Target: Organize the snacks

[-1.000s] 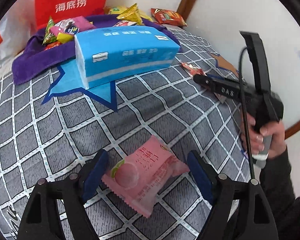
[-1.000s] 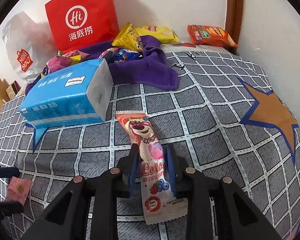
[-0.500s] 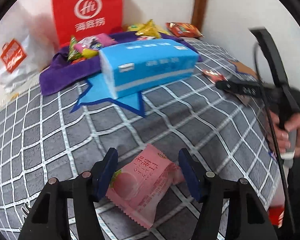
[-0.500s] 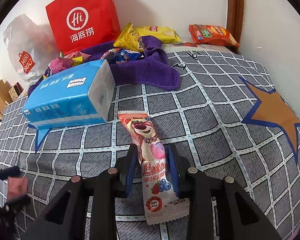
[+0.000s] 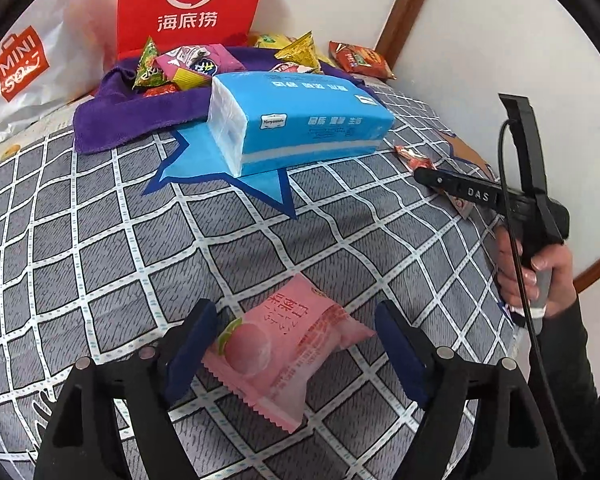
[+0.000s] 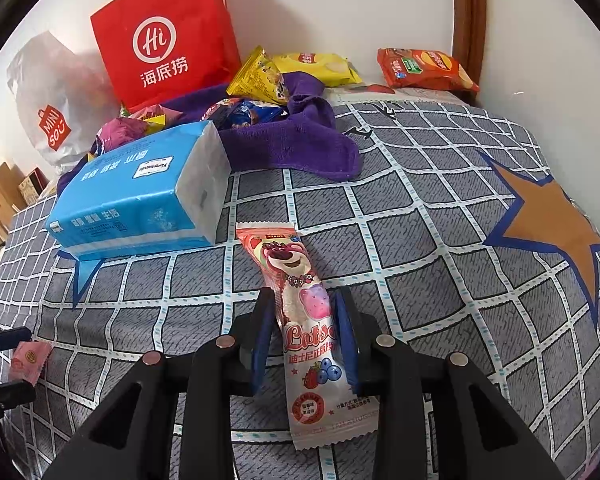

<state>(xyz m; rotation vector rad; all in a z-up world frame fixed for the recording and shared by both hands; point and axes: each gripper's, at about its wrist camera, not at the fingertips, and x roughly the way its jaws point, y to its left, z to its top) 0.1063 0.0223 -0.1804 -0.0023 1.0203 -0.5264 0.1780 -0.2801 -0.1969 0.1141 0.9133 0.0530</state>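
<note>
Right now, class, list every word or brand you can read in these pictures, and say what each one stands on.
"Hi" and "海底捞": red paper bag.
"MINI SO": white plastic bag.
"Lotso": long bear snack packet between the right tongs.
"DAS": black bar of the right-hand tool.
Blue tissue pack: print too blurred.
Pink peach packet: characters too small.

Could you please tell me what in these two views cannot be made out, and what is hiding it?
- Left wrist view: the long snack is mostly hidden behind the right gripper.
- Right wrist view: the left gripper is cut off by the left edge; its jaws are opening around the pink packet, whose print is too small to read.
- Both views: the snacks on the purple towel overlap; the tissue pack hides some.
</note>
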